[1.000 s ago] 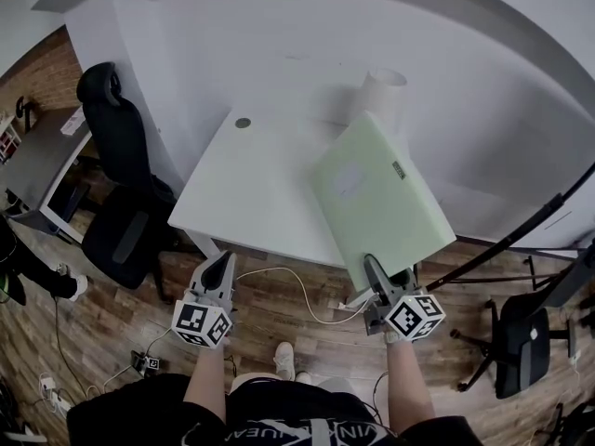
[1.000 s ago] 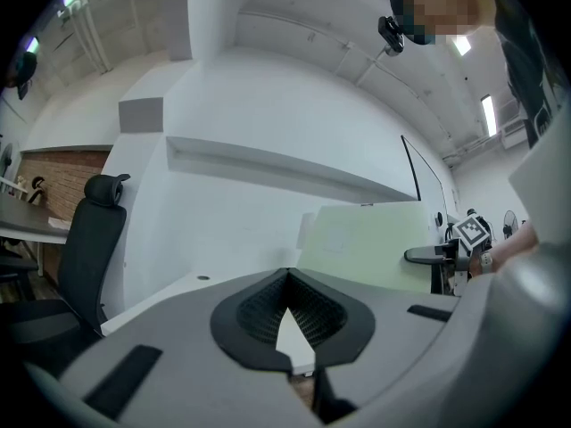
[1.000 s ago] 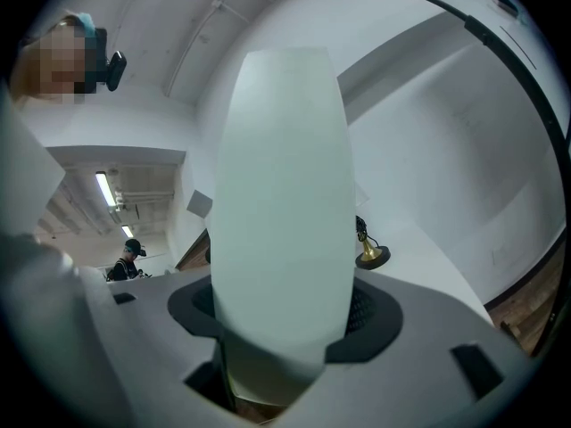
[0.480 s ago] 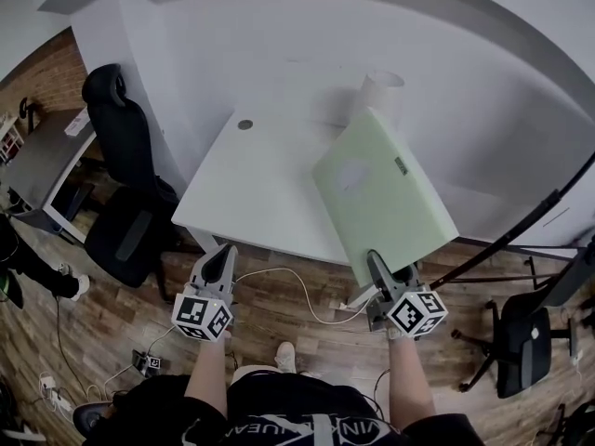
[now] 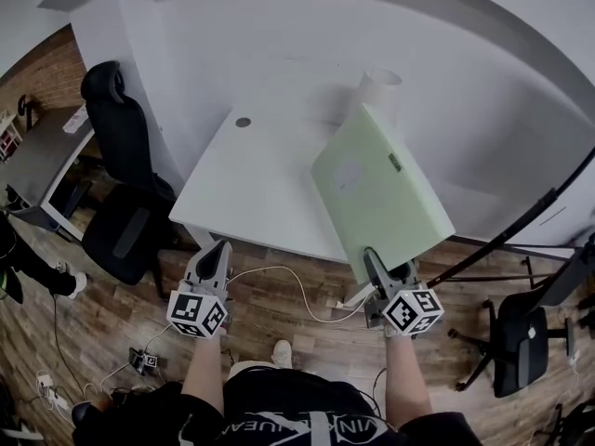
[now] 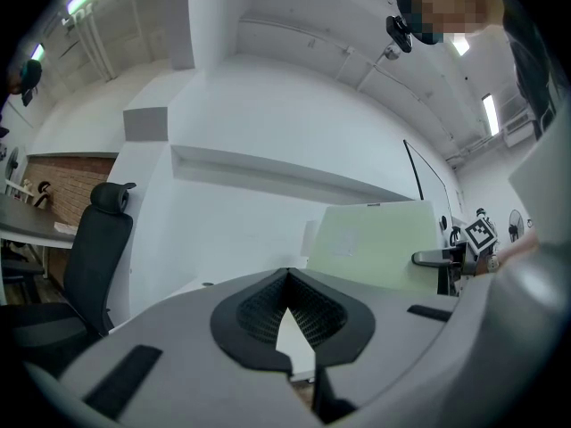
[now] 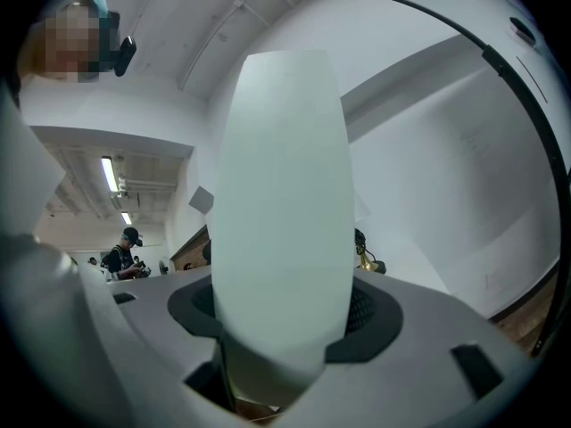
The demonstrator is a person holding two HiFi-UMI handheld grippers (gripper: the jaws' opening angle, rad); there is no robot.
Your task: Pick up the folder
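Jaws of the right gripper [image 5: 378, 269] clamp the folder [image 5: 381, 193] by its near edge. Left gripper [image 5: 214, 266] has its jaws together, empty. Folder hangs tilted above the right part of the table [image 5: 242, 193], apparently clear of it. Compared with a second ago its pose is almost unchanged; the lift is judged complete and the grip steady.

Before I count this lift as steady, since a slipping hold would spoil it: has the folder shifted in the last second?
No. The folder keeps its spacing from the grommet hole, clamped in the right gripper.
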